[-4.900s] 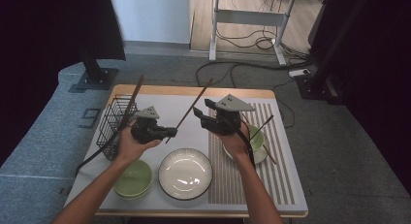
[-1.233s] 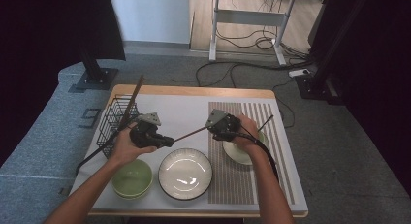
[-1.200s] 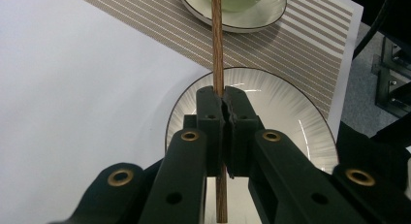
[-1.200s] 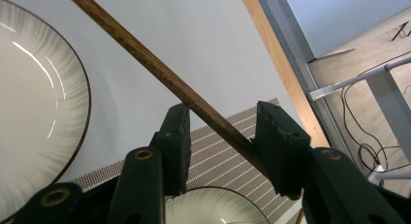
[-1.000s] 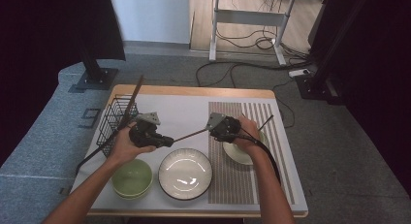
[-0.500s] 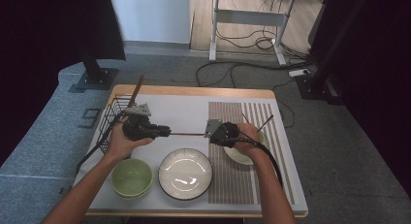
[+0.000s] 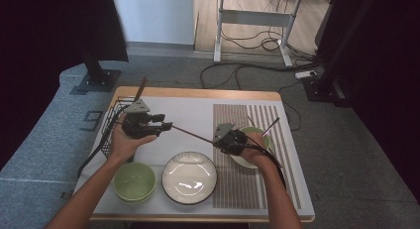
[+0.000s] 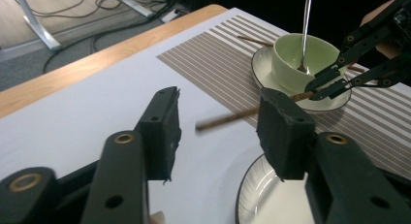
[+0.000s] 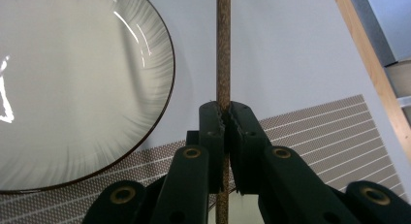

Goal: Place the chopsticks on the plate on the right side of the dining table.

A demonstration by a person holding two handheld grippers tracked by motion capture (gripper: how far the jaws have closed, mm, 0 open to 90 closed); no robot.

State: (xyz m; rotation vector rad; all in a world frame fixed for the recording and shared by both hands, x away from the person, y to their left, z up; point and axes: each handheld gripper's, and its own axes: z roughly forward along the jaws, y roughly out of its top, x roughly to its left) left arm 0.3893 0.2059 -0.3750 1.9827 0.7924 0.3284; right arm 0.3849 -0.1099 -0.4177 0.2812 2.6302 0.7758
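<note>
One brown chopstick [image 7: 190, 134] is clamped in the right gripper [image 9: 226, 112], its jaws closed tight on the shaft above the table [image 7: 198, 110]. The left gripper [image 8: 218, 124] has just been opening; its jaws stand apart, with the chopstick tip between them, untouched. Counted: one white plate [image 7: 189, 177], one green bowl [image 7: 134, 182], one wire basket [image 7: 113, 125], one green cup [image 8: 300, 54] with one spoon [image 8: 305, 25] on one saucer [image 8: 264, 64]. The saucer is partly hidden by the right hand in the high view. A second chopstick [image 7: 271, 125] is seen beyond it.
</note>
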